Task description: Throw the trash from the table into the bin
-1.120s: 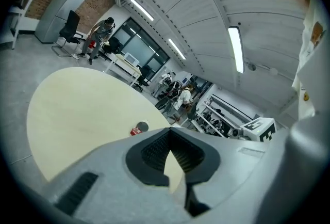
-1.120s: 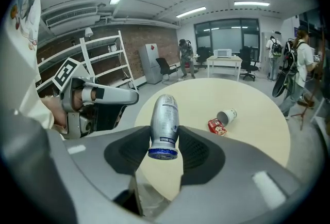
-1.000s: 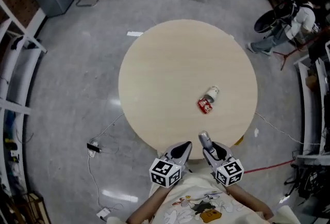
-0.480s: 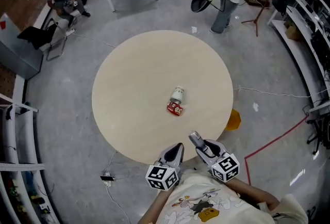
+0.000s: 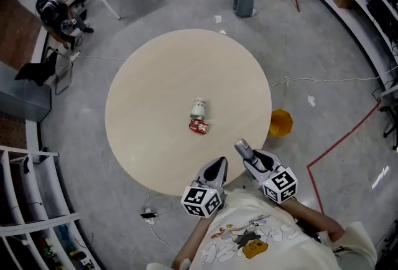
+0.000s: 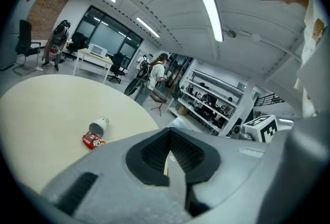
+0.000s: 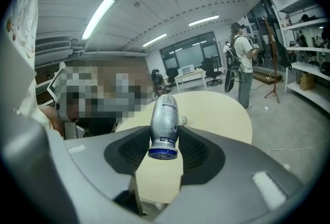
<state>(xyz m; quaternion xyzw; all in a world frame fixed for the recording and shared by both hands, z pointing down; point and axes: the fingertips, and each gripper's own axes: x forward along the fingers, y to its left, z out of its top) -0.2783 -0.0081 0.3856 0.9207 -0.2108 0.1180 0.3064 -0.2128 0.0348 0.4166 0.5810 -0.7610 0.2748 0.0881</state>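
One bottle [image 7: 164, 125] pinched in my right claw [image 7: 164, 136]. My left claw [image 6: 169, 152] is closed and empty. One cup [image 5: 198, 107] and one wrapper [image 5: 198, 127] lie ahead. One bin [image 5: 280, 122] to the right shows more fully than before.

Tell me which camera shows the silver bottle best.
The right gripper view: the silver bottle fills its centre, clamped in the right gripper, blue cap toward the camera. The head view shows a small grey stub past the jaws. The left gripper view doesn't clearly show it.
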